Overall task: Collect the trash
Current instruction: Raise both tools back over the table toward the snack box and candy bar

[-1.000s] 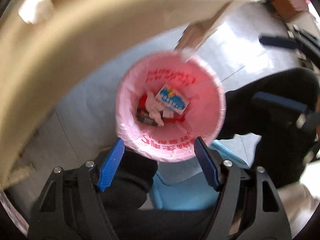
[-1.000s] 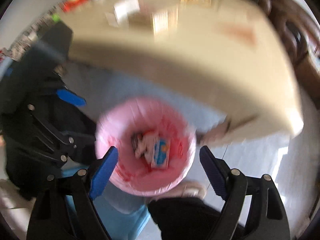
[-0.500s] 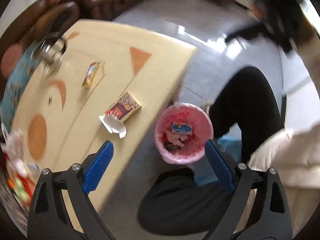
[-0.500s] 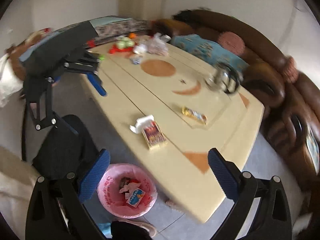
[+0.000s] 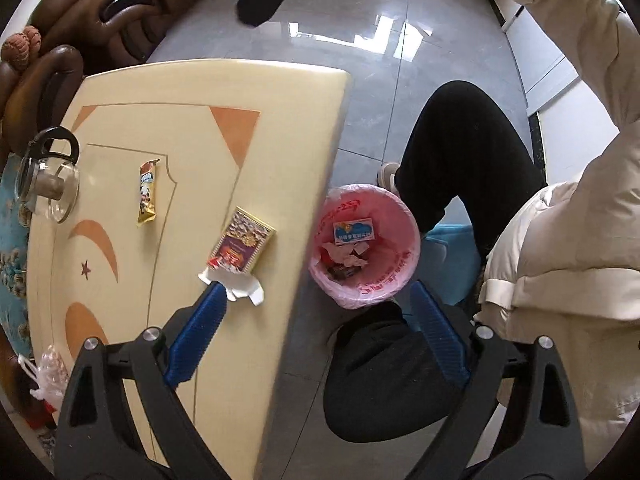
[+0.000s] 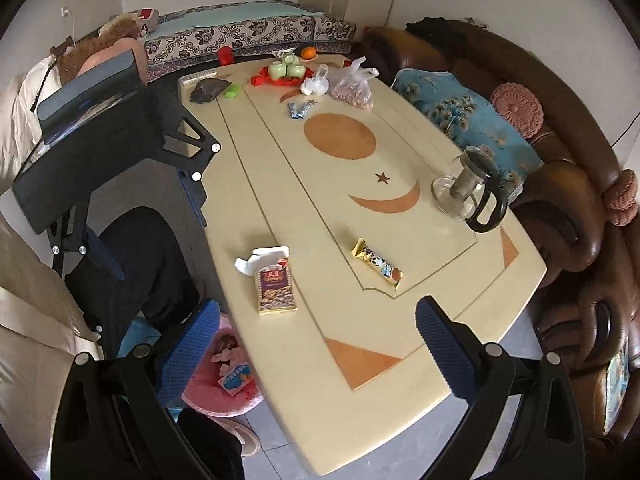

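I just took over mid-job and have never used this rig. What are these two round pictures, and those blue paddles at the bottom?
Each picture comes from a camera on a hand-held gripper; the blue paddles are its fingers. The left gripper looks straight down, over the table's edge and the pink-lined trash bin. The right gripper looks across the table. Both are open and empty. An opened snack box and a candy wrapper lie on the table, beside a glass teapot.

Home living room, from what I see: brown leather sofa [image 6: 560, 184] wrapping a cream lacquered coffee table [image 6: 400, 352], floral-covered daybed [image 6: 248, 32] by the wall, glass teapot [image 6: 464, 188], green tea cups [image 6: 286, 69], grey floor tiles [image 5: 360, 92].
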